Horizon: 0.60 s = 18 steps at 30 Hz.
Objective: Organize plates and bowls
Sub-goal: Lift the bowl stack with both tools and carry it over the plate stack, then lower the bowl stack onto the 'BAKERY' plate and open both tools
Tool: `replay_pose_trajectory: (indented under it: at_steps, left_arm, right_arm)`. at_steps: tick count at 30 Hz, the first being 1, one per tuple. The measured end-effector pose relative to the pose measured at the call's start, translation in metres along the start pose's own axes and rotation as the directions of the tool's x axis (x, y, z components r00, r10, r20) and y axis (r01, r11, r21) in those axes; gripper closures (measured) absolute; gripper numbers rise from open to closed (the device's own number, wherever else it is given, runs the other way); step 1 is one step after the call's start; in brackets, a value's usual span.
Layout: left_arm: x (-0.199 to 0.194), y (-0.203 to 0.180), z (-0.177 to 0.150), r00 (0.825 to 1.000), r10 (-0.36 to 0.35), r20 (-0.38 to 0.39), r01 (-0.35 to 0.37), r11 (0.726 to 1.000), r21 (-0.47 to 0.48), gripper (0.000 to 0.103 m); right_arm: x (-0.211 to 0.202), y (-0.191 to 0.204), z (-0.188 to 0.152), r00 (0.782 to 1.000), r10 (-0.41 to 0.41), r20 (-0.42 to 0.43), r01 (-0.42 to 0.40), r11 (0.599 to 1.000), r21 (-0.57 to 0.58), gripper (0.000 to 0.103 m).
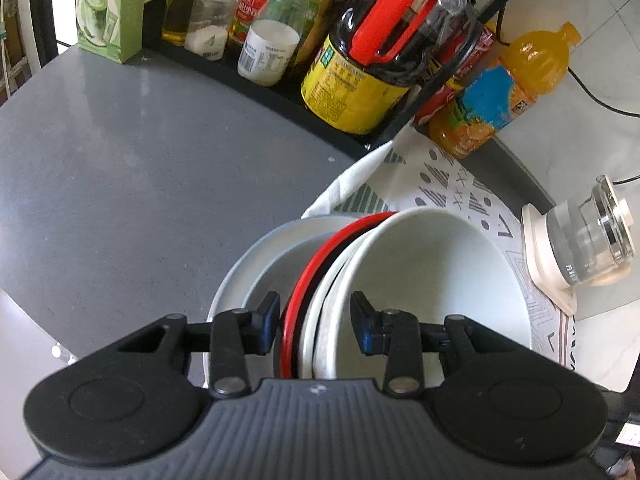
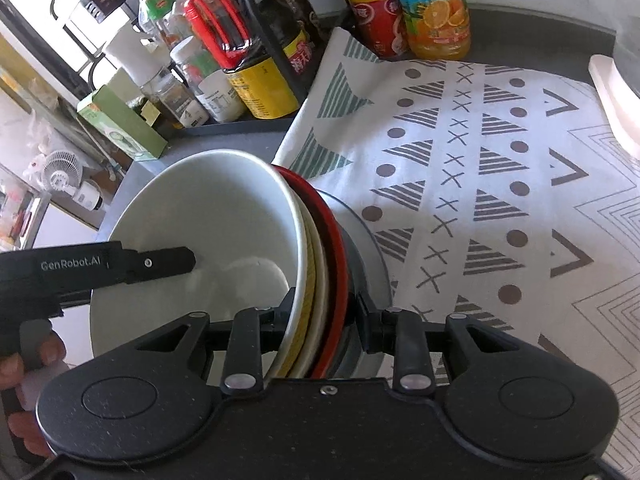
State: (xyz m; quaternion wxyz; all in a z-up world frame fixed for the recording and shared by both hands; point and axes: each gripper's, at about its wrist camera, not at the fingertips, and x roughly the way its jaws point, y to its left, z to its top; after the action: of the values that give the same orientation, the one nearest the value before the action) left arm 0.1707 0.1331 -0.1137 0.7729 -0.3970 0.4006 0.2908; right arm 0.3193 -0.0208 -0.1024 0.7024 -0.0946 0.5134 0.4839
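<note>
Left gripper [image 1: 314, 322] and right gripper [image 2: 322, 318] each clamp the tilted dish stack [image 2: 320, 240] (opposite rims).

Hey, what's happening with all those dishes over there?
A person is handling a nested stack of dishes with two handheld grippers. The left gripper and the right gripper each straddle the stack's rims: a large white ceramic bowl, a red-rimmed plate and a grey plate. The stack sits tilted at the edge of the patterned white cloth on the grey countertop.
</note>
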Motion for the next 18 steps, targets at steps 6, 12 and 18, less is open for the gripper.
replay_pose_trajectory:
  at_steps: [6,12,18]
  left_arm:
    - [-0.004,0.004,0.002,1.0,0.002,0.009,-0.002,1.0,-0.009,0.066]
    - [-0.012,0.0,0.005,1.0,-0.007,0.024,0.007,1.0,0.022,0.065]
    - [-0.019,-0.009,0.011,0.999,0.0,0.032,-0.002,0.999,0.049,0.053]
  right_arm:
    - [0.0,0.0,0.0,1.0,0.022,0.01,-0.022,0.999,0.03,0.071]
    - [-0.017,-0.005,-0.003,0.997,0.039,0.065,-0.042,0.998,0.051,0.059]
    - [-0.041,-0.003,-0.005,0.991,0.017,0.131,-0.023,0.999,0.043,0.035]
